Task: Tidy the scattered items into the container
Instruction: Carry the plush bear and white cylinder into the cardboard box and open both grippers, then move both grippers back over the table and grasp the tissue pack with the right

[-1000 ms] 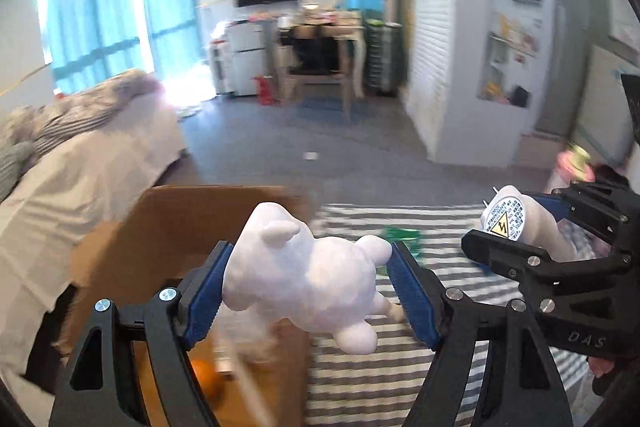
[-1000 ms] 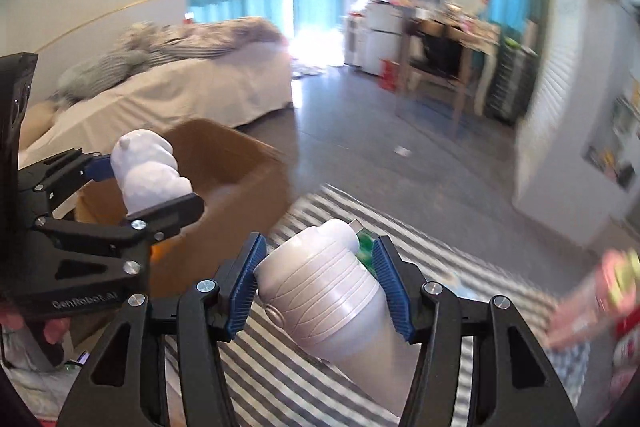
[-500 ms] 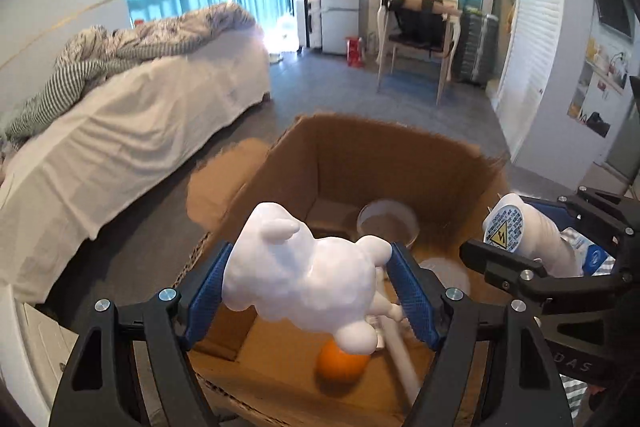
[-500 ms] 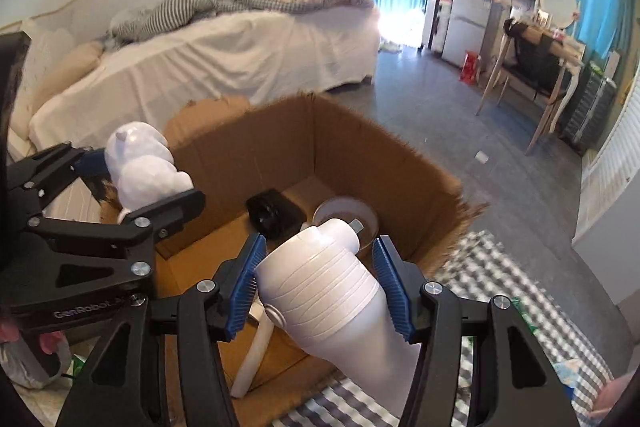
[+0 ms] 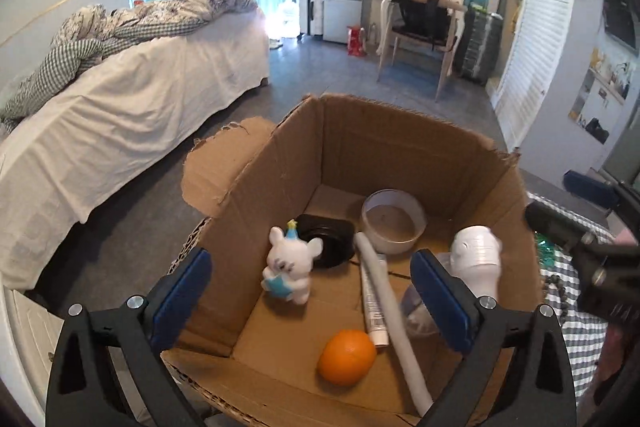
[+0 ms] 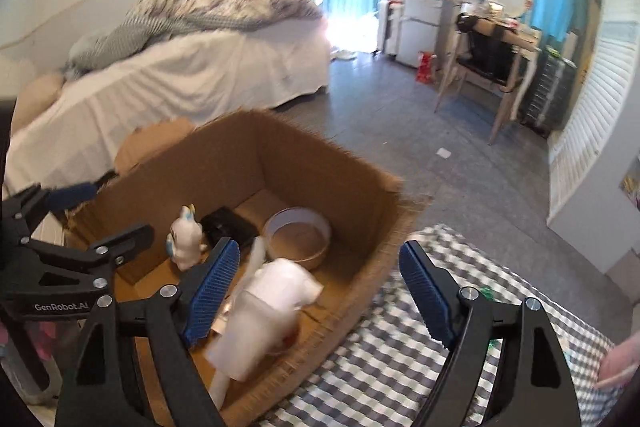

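An open cardboard box stands in front of me. Inside stands a white animal figurine, just below my open, empty left gripper. A white ribbed bottle, blurred in the right wrist view, is inside the box under my open, empty right gripper. The box also holds an orange, a white tube, a round white bowl and a black object.
A checked cloth covers the surface right of the box, with small green items on it. A bed lies to the left. A chair and dressing table stand across the grey floor.
Both grippers have opened over the box. The figurine left the left gripper and now stands on the box floor. The bottle left the right gripper and is down in the box.
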Tool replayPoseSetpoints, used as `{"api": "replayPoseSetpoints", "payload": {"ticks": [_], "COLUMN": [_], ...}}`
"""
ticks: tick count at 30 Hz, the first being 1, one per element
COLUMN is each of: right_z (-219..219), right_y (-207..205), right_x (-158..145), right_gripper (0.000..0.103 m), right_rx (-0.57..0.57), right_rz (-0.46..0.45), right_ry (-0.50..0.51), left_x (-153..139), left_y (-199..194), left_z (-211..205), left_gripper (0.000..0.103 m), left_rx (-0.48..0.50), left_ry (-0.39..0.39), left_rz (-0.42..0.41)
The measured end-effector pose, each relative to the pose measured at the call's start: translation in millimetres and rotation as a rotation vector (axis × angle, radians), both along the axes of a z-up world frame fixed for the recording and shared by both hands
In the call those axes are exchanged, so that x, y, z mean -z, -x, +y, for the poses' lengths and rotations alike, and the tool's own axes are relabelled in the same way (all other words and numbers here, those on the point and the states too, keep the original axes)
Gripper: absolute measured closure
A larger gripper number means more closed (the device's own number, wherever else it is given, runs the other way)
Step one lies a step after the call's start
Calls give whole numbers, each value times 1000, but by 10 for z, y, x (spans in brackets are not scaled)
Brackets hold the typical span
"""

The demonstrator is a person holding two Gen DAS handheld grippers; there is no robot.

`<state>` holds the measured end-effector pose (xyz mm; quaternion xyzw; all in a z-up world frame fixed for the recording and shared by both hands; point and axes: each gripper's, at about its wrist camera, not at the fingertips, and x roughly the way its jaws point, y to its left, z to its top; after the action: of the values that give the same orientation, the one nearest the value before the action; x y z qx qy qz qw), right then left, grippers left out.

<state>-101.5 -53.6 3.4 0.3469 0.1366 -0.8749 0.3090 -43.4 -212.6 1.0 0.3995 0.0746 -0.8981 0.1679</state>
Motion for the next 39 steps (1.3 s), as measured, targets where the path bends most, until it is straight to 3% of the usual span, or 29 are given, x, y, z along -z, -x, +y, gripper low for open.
{"api": "replayPoseSetpoints", "payload": {"ticks": [4,8,13,18,23,31,35,39], "right_z": [483,1247,2171,2632,2764,2488,2431,2508], "right_y": [-18,16,-6,26,126,623,825,963], "right_x": [-191,-354,-331,-66,202,743,1012,1175], "right_gripper": [20,18,16,16,16,16,16,16], "right_rx": [124,309,483,522,461,347,387,406], "right_rz": [75,120,101,29,-16,-92,-103,-163], "right_ry": [-18,-20,-14,-14,-60,-122,-158,-108], "left_x": [-96,-184,-256,-145,140,609,785,925], "left_y": [-29,-6,73,248,437,662,762,855], "left_z": [243,611,1210,1818,2273,2624,2678,2718], "left_gripper": [1,1,1,1,1,1,1,1], "left_rx": [57,143,283,370,416,432,442,452], "left_ry": [2,1,-30,-65,-104,-92,-118,-123], "left_rz": [25,54,98,73,4,-81,-122,-150]}}
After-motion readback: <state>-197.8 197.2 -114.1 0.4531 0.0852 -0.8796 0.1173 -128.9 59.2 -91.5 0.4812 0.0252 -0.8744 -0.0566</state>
